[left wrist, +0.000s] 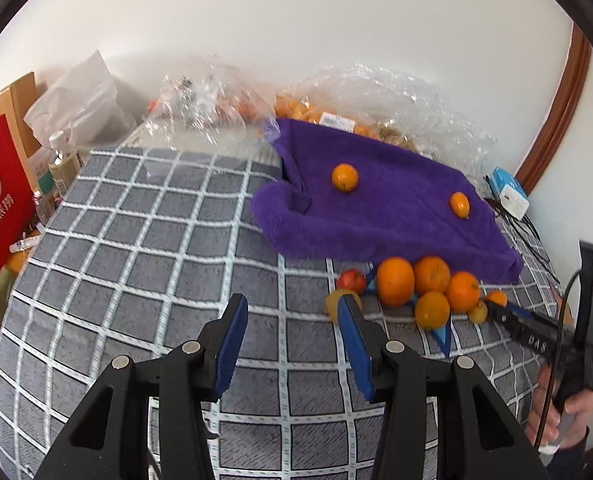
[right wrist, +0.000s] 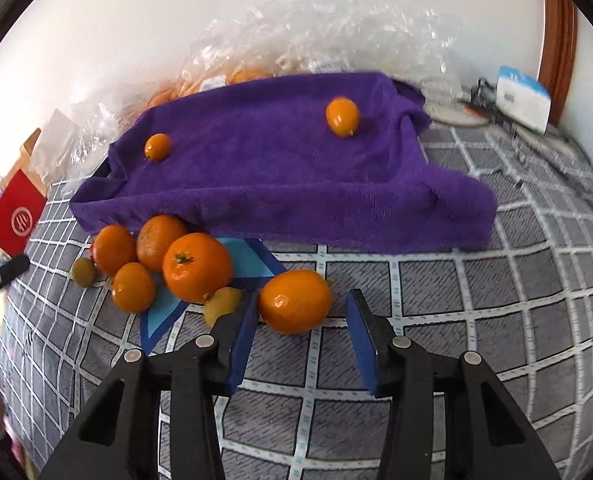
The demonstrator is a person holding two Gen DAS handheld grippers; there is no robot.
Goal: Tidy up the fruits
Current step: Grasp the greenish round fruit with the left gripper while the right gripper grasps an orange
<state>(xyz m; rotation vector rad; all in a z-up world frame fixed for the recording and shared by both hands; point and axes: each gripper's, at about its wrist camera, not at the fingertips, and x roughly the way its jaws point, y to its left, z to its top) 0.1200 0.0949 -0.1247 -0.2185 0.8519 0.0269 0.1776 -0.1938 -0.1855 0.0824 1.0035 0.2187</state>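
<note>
A purple towel (left wrist: 376, 216) (right wrist: 280, 176) lies on the checked cloth with two small oranges (left wrist: 344, 177) (left wrist: 459, 204) on it. In front of the towel sits a pile of oranges (left wrist: 395, 281) (right wrist: 196, 266) with a few small yellow-green fruits (right wrist: 222, 304). My right gripper (right wrist: 300, 306) stands around one orange (right wrist: 295, 301) at the pile's right edge. Its left pad (right wrist: 245, 332) is at the fruit, and a gap shows at the right pad (right wrist: 362, 340). My left gripper (left wrist: 292, 320) hovers open over bare cloth, left of the pile.
Clear plastic bags of fruit (left wrist: 368, 92) line the wall behind the towel. A red paper bag (left wrist: 0, 196) and bottles stand at the left edge. A white-and-blue box (right wrist: 522, 98) with cables lies at the far right. A blue paper shape (right wrist: 248, 260) lies under the pile.
</note>
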